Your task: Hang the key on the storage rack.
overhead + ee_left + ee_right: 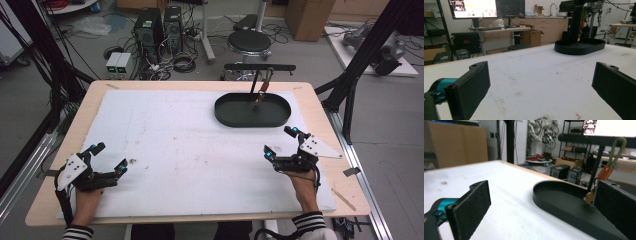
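Note:
A black oval tray [252, 111] sits at the far right of the white table mat [190, 150]. A black T-shaped stand [259, 67] rises over it, and from its bar hangs an olive loop with an orange tag [264, 86] and a small brass padlock [590, 197]. My left gripper [108, 158] rests near the front left corner, open, nothing between its jaws. My right gripper [281, 142] hovers just in front of the tray, also open and holding nothing. In the left gripper view the tray [580, 46] lies far ahead to the right.
The mat has faint stains [544, 117] near my left gripper. Beyond the far table edge stand a black stool [249, 42], computer towers [150, 30] and loose cables on the floor. Black frame posts [360, 55] flank the table at right.

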`<state>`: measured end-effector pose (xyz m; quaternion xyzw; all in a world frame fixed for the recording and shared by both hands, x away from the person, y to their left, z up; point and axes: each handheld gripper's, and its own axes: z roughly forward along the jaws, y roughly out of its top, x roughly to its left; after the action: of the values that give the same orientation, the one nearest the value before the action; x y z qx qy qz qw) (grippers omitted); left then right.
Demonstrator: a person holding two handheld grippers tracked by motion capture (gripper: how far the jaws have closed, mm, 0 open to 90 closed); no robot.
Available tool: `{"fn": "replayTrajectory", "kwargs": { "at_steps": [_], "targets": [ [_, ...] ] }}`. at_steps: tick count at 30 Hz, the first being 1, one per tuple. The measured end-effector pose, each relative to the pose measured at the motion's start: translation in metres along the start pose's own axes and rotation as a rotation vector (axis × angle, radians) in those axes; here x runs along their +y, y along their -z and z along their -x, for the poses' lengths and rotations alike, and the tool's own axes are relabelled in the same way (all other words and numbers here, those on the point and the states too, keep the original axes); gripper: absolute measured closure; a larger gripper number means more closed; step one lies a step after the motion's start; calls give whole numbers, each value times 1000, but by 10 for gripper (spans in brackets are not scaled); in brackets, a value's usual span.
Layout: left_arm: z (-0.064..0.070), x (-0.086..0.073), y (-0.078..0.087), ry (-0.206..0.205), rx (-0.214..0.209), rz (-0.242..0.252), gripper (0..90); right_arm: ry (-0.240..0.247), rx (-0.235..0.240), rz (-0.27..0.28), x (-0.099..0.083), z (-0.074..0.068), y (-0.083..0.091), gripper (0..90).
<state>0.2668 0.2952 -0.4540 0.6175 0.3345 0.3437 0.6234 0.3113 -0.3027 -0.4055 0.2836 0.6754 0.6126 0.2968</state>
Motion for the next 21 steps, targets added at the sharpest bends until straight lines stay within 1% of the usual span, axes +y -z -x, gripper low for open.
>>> {"fn": "replayTrajectory", "kwargs": {
  "at_steps": [1,2,4,6,7,9,11,14,16,18,21],
  "targets": [
    [0,0,0,-3,-1,-2,21,0,0,0,0,0,0,3],
    [0,0,0,-3,-1,-2,21,1,-12,9,-6,2,1,3],
    [0,0,0,3,0,2,21,-9,-19,9,-12,3,3,3],
    [0,0,0,-3,1,2,20,-15,-28,11,-18,3,6,3],
    [0,0,0,-5,1,2,20,-15,-28,11,-18,3,6,3],
    [0,0,0,-4,2,2,21,-40,-19,25,-28,5,10,3],
    [0,0,0,-1,3,2,20,-36,-23,23,-34,5,11,3],
    [0,0,0,-7,2,1,21,-36,-27,31,-38,4,12,3],
    [0,0,1,-8,3,2,21,-52,-23,46,-43,4,13,3],
    [0,0,1,-6,1,3,21,-57,-32,52,-48,4,14,3],
    [0,0,1,-3,3,6,21,-66,-39,49,-49,5,14,3]
  ]
}}
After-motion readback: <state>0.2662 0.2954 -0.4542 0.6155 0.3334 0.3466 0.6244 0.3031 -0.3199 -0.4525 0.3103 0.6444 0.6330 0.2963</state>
